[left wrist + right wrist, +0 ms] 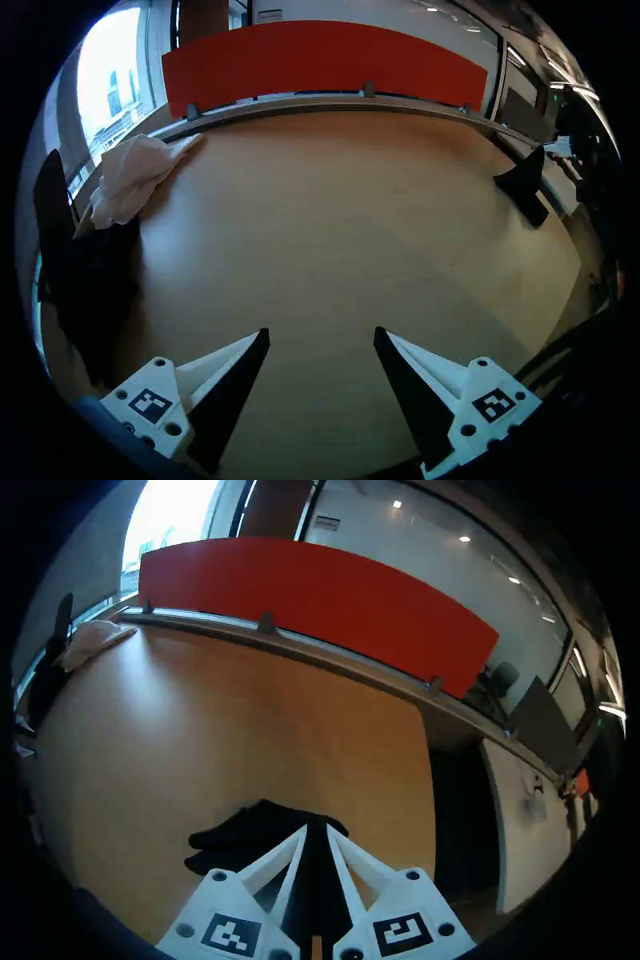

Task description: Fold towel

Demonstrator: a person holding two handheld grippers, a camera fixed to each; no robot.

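Left gripper (320, 331) hovers over the wooden table (336, 224) with its fingers spread wide and bare tabletop showing between them, nothing held. In the left gripper view, up at ten o'clock, a white towel (132, 172) lies crumpled near the table's far corner, just in front of the red partition (320, 68) that runs along the back edge at twelve. A dark mass (88, 288) sits below that towel at eight to nine o'clock, and what it is cannot be told. At two to three o'clock a dark pointed shape (524, 184) stands at the table's edge, too small to identify. Over to the right gripper view: the right gripper (317, 829) is down at six o'clock with its fingers drawn narrow, nearly together, pinching a black towel (240, 840). That towel spreads out on the table to seven o'clock of the fingertips, rumpled and low. The white towel appears here too, far off at ten o'clock, well apart from the black one, again beside the red partition.
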